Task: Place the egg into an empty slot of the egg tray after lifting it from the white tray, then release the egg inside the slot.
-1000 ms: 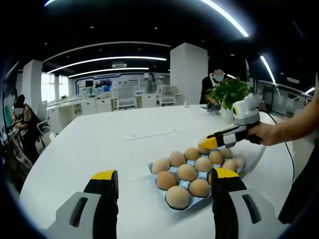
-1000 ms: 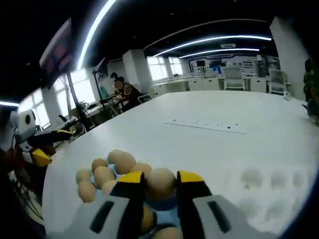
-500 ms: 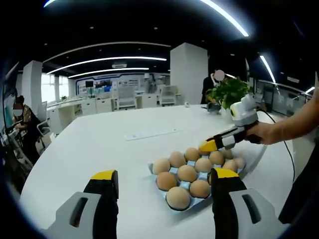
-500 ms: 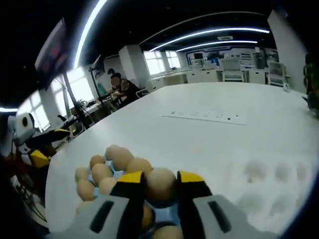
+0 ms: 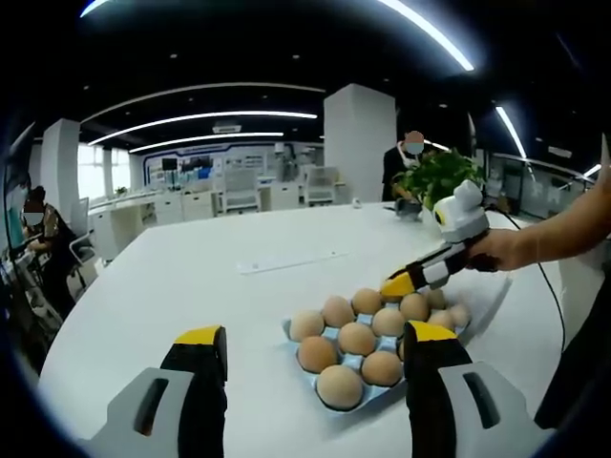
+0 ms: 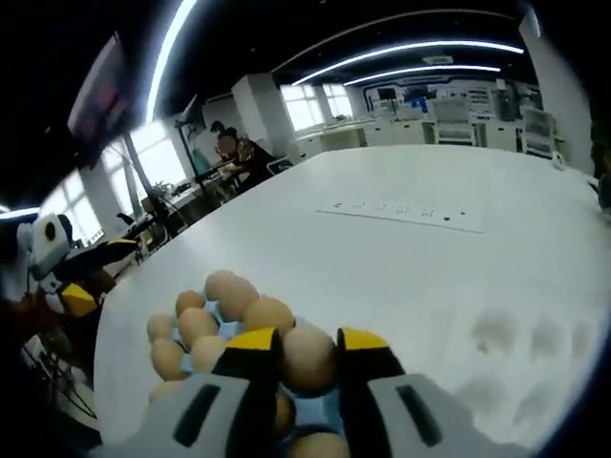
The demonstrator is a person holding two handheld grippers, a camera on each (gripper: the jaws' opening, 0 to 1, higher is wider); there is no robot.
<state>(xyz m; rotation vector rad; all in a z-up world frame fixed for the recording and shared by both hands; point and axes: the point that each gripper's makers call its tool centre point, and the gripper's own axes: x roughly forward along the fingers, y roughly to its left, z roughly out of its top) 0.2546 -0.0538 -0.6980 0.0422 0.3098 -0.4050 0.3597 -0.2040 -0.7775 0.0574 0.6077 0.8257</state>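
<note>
Holding: right hand-held gripper [image 6: 307, 355] has its yellow-tipped jaws closed on an egg [image 6: 307, 356], seen at 6 o'clock in the right gripper view.
Egg place: the egg hangs just over the egg tray [image 6: 310, 412], above the tray's near end; whether it touches a slot cannot be told.
Egg tray: pale blue, on the white tabletop [image 6: 382, 258], with brown eggs in rows running toward 9 o'clock in the right gripper view.
White tray: at 4 o'clock in the right gripper view, a white tray [image 6: 520, 358] with round hollows lies on the tabletop beside the egg tray.
Left hand-held gripper: jaws [image 5: 310, 358] spread wide, nothing between them, raised over the tabletop [image 5: 191, 286] short of the egg tray [image 5: 377, 393].
Cross view: in the left gripper view the right hand-held gripper [image 5: 399, 284] reaches in from 3 o'clock, its tip over the tray's far end; a person's hand [image 5: 501, 250] holds it.
Other: a white strip [image 5: 291, 261] lies on the tabletop at 12 o'clock of the tray; a green plant [image 5: 439, 176] stands at the far edge.
</note>
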